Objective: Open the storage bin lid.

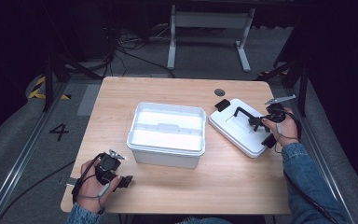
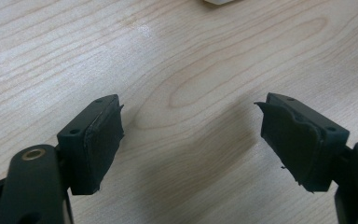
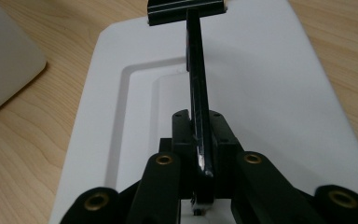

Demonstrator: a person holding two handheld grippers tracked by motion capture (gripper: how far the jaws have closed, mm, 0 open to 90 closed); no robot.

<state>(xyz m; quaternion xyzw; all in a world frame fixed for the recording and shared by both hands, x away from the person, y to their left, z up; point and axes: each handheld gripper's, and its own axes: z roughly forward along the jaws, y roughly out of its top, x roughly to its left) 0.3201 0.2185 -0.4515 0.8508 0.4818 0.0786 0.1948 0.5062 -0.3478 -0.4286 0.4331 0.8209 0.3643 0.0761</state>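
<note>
The white lid (image 1: pixel 242 133) lay flat on the wooden bench (image 1: pixel 223 182) at about 3 o'clock from the open white bin (image 1: pixel 167 134), just beside it. It was a rounded rectangle with a recessed panel and a thin black handle (image 3: pixel 196 79) running along its top. The right gripper (image 3: pixel 199 140) had its jaws clamped on that handle at the near end. The left gripper (image 2: pixel 191 140) hovered low over bare bench at 7 o'clock from the bin, jaws wide apart.
</note>
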